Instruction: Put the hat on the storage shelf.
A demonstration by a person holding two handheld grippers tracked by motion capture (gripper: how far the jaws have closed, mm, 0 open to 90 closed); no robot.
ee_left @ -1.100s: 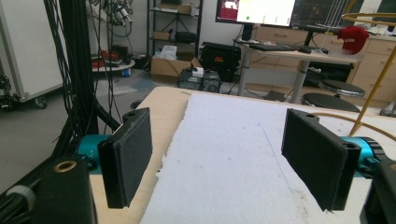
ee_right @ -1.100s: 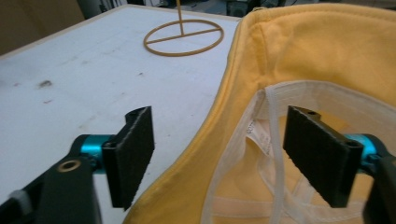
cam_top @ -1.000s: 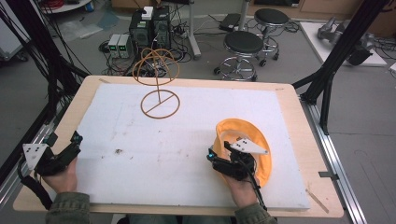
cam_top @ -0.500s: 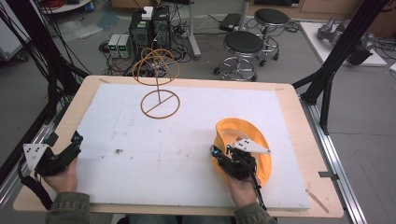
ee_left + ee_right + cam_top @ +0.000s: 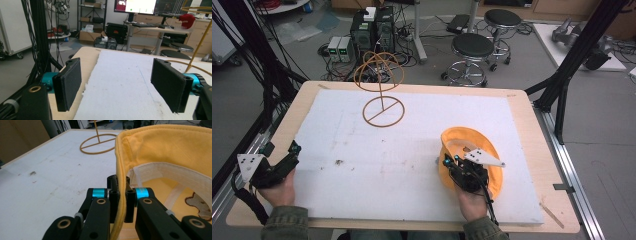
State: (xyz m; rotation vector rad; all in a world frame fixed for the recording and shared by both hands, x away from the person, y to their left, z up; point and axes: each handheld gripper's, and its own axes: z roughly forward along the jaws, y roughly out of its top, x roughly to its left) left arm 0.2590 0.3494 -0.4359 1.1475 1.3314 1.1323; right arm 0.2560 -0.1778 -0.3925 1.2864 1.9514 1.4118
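Observation:
A yellow cap (image 5: pixel 460 139) lies upside down on the white foam board (image 5: pixel 362 160), at its right front. My right gripper (image 5: pixel 451 161) is shut on the cap's left rim. In the right gripper view the yellow rim (image 5: pixel 121 182) is pinched between the two jaws of the right gripper (image 5: pixel 121 195), and the cap's pale inner band (image 5: pixel 170 173) shows to the right. My left gripper (image 5: pixel 291 151) rests at the table's left front edge, open and holding nothing. Its pads (image 5: pixel 71 82) stand wide apart over the board's edge. A gold wire stand (image 5: pixel 382 95) rises at the back left.
The foam board covers most of a wooden table (image 5: pixel 532 130). Black frame posts (image 5: pixel 572 65) flank the table on both sides. Two stools (image 5: pixel 472 50) and electronics boxes (image 5: pixel 372 30) stand on the floor beyond the far edge.
My right gripper has edged slightly forward at the cap's rim. The left gripper and the stand have not moved.

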